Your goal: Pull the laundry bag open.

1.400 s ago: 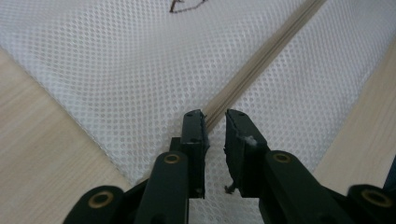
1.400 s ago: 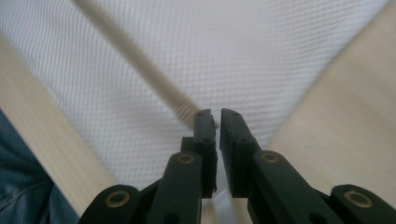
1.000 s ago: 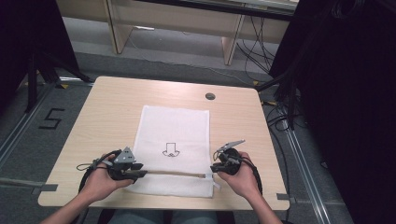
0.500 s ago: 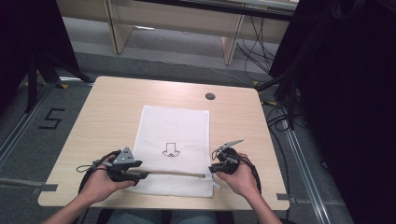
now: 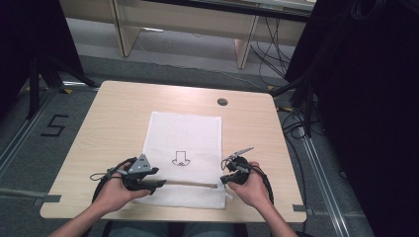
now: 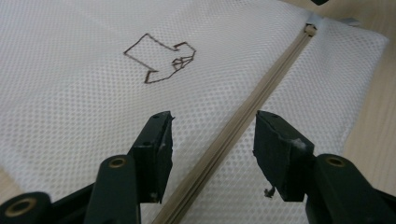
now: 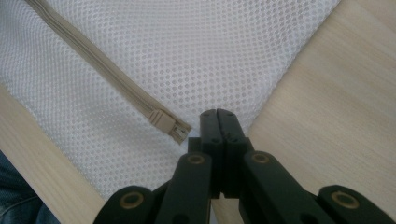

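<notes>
Zip job on the mesh bag (image 5: 184,158), sitting mid-table

My right gripper (image 7: 218,116) is clamped on the fabric by the zipper (image 7: 105,79) pull; left gripper (image 6: 212,140), at 9 o'clock, has just been opening, jaws straddling the zipper. Next I'd grab the pull.

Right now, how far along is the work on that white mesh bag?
Done: the mesh bag lies flat on the table, and its zipper looks closed. In hand: the right gripper is shut at the bag's edge beside the slider. The left gripper, jaws just opened, straddles the zipper without touching it. Left: probably working the zipper, as the slider looks unmoved.
</notes>
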`<action>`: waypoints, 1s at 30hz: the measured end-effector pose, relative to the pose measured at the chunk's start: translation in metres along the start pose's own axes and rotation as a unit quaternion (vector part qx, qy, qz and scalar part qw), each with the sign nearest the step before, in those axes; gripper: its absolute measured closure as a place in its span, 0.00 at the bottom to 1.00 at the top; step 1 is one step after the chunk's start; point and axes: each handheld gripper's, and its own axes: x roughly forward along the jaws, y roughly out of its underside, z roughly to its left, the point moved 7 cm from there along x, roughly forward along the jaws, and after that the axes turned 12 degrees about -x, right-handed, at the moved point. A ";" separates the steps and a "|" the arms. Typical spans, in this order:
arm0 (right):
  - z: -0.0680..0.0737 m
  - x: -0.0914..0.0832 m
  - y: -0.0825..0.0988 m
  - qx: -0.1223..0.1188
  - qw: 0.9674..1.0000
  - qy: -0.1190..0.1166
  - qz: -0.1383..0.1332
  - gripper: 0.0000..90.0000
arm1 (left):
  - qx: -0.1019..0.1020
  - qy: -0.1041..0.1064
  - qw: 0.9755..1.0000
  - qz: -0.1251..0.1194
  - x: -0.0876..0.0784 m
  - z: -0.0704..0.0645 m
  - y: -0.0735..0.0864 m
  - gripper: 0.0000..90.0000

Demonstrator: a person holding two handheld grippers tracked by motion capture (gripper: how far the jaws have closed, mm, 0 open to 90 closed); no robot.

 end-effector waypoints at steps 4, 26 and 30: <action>0.001 0.004 0.000 -0.001 1.000 0.001 0.006 1.00 | 0.014 0.009 1.000 0.002 0.008 -0.010 -0.007 0.53; 0.005 0.011 0.004 0.008 0.999 -0.017 0.026 1.00 | 0.038 0.046 0.998 0.015 0.049 -0.040 -0.030 0.56; 0.004 0.007 0.001 0.012 1.000 -0.013 0.020 1.00 | 0.036 0.052 0.998 0.009 0.054 -0.043 -0.034 0.58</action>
